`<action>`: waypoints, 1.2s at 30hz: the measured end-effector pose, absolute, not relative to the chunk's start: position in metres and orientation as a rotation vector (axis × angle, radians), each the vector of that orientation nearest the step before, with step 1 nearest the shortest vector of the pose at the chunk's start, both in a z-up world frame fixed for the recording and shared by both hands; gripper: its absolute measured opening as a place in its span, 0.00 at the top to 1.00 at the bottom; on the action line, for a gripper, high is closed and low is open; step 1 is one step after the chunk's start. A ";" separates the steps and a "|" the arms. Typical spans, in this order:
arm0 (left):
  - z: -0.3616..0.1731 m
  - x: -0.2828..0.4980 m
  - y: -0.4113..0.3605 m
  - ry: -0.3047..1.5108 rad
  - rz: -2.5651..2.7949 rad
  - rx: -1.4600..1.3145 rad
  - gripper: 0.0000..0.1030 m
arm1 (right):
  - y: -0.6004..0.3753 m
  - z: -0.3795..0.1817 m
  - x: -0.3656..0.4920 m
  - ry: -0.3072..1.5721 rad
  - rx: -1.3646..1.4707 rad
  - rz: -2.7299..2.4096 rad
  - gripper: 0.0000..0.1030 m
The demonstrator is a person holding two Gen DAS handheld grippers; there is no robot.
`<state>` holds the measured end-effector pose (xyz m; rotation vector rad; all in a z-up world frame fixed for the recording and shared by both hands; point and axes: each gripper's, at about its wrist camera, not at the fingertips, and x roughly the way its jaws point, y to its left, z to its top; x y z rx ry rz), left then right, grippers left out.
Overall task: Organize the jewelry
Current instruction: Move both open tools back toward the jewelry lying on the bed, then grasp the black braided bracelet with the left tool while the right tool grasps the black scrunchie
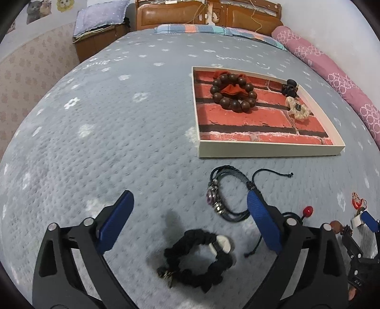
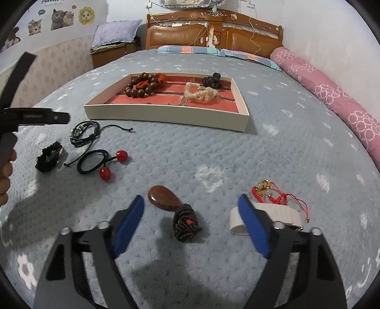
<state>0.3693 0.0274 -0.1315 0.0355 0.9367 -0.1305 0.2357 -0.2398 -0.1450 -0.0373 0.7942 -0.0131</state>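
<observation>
A wide bed (image 2: pixel 180 152) with a grey-blue flower-patterned blanket fills the room, wooden headboard (image 2: pixel 213 31) at the far end, pink bolster (image 2: pixel 332 92) along the right edge. A shallow cream tray (image 1: pixel 268 152) lined in red brick print holds a wooden bead bracelet (image 1: pixel 234 94) and scrunchies. The left claw (image 1: pixel 190 221) hangs spread above a black scrunchie (image 1: pixel 197 259). The right claw (image 2: pixel 191 221) is spread over a brown pendant (image 2: pixel 163 197). Bare blanket lies between tray and claws.

A home bedroom: a bed (image 2: pixel 213 147) with grey quilt, wooden headboard (image 2: pixel 213 35), pink bolster (image 2: pixel 332 95), and cat stickers (image 2: pixel 61 16) on the wall.
</observation>
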 end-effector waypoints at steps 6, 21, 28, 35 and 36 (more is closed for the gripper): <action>-0.140 0.378 0.022 0.951 -0.136 0.036 0.11 | -0.240 -0.149 0.235 0.806 0.001 0.010 0.38; -0.160 0.388 0.014 0.998 -0.152 0.053 0.34 | -0.248 -0.162 0.241 0.856 0.048 0.006 0.55; -0.168 0.389 0.013 1.014 -0.148 0.090 0.54 | -0.252 -0.167 0.243 0.874 0.075 0.015 0.62; -0.167 0.392 0.013 1.022 -0.145 0.105 0.72 | -0.260 -0.167 0.242 0.868 0.121 0.025 0.74; -0.167 0.392 0.013 1.023 -0.145 0.104 0.75 | -0.261 -0.167 0.242 0.866 0.131 0.028 0.74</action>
